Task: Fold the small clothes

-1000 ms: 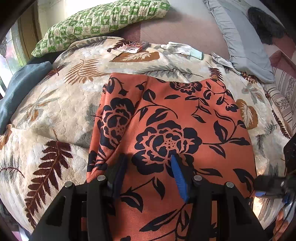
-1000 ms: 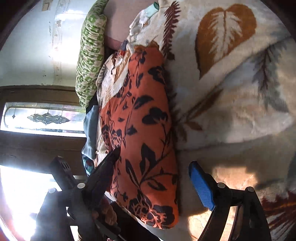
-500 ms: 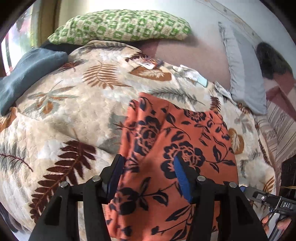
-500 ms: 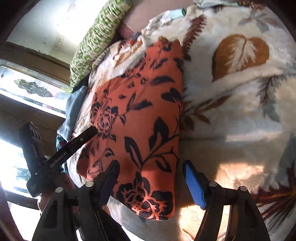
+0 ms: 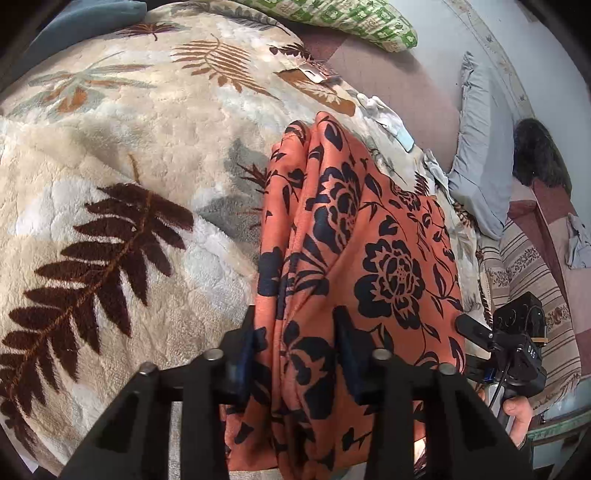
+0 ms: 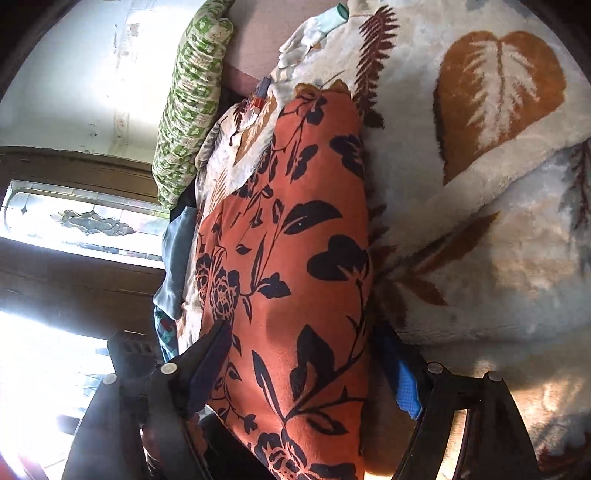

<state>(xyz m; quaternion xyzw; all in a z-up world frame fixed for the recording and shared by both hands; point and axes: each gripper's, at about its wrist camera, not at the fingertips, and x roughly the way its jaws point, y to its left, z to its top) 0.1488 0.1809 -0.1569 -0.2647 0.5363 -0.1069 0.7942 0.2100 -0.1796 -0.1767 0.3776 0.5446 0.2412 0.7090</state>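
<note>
While half-open, both tools straddle orange garment point(image 5: 369, 236)

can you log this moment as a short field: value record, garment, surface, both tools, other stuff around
garment: orange cloth with black floral print, bunched into lengthwise folds along its left side
surface: cream fleece blanket with brown leaf pattern
left tool: fingers either side of the bunched near edge, apparently not fully closed
right tool: open, straddling the cloth's near end
nearby: green-and-white patterned pillow, grey pillow
</note>
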